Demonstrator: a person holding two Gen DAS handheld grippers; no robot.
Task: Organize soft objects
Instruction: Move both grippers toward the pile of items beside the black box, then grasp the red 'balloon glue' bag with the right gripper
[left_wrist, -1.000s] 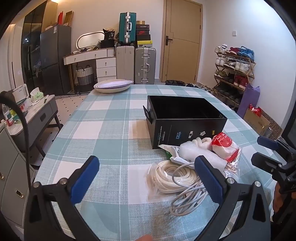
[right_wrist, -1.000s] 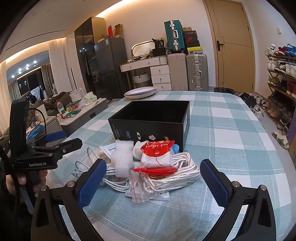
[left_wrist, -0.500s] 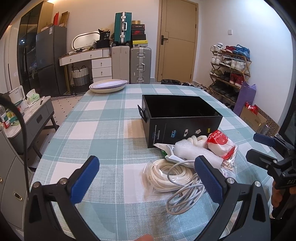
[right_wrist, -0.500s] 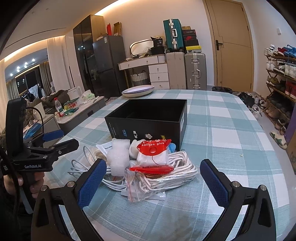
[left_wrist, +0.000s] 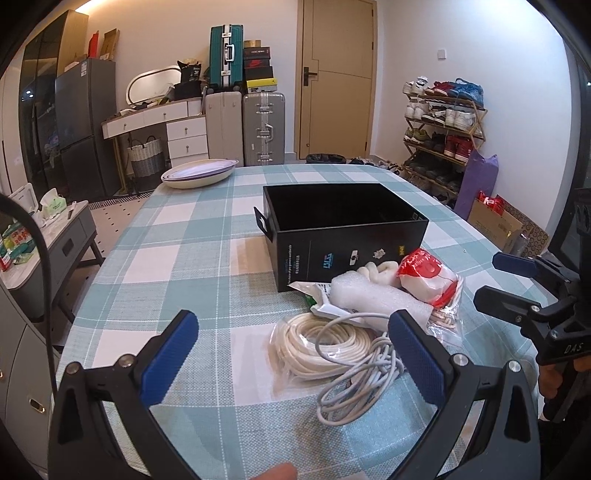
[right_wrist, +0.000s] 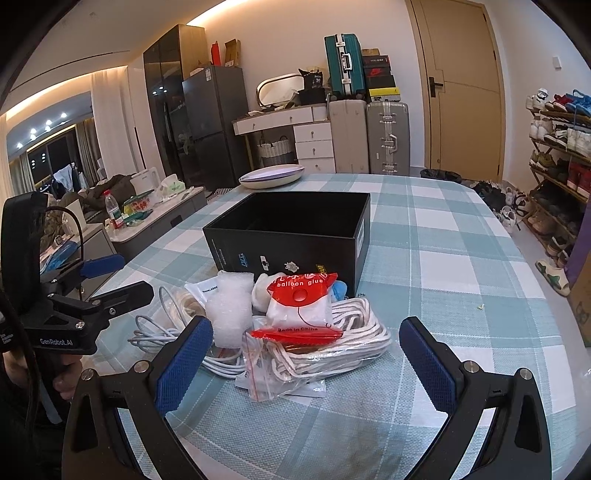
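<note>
An open black box (left_wrist: 343, 229) (right_wrist: 291, 232) stands on the checked tablecloth. In front of it lies a pile of soft items: a bagged coil of cream cord (left_wrist: 317, 347), a loose grey cable (left_wrist: 362, 384) (right_wrist: 155, 332), a white foam sheet (left_wrist: 376, 299) (right_wrist: 231, 308), a red-and-white balloon glue packet (left_wrist: 428, 277) (right_wrist: 301, 302) and a bundle of white rope (right_wrist: 354, 332) in a clear bag. My left gripper (left_wrist: 291, 350) hovers open just before the cord coil. My right gripper (right_wrist: 306, 354) is open, low over the rope bag. Neither holds anything.
A stack of oval dishes (left_wrist: 197, 173) (right_wrist: 271, 173) sits at the table's far end. Suitcases (left_wrist: 264, 129), a dresser and a door stand behind; a shoe rack (left_wrist: 439, 129) lines the right wall. A low grey side table (left_wrist: 55, 243) is left of the table.
Both grippers have shifted slightly, so the pile and box sit a little lower and nearer in both views. Both remain open and the objects have not moved.
</note>
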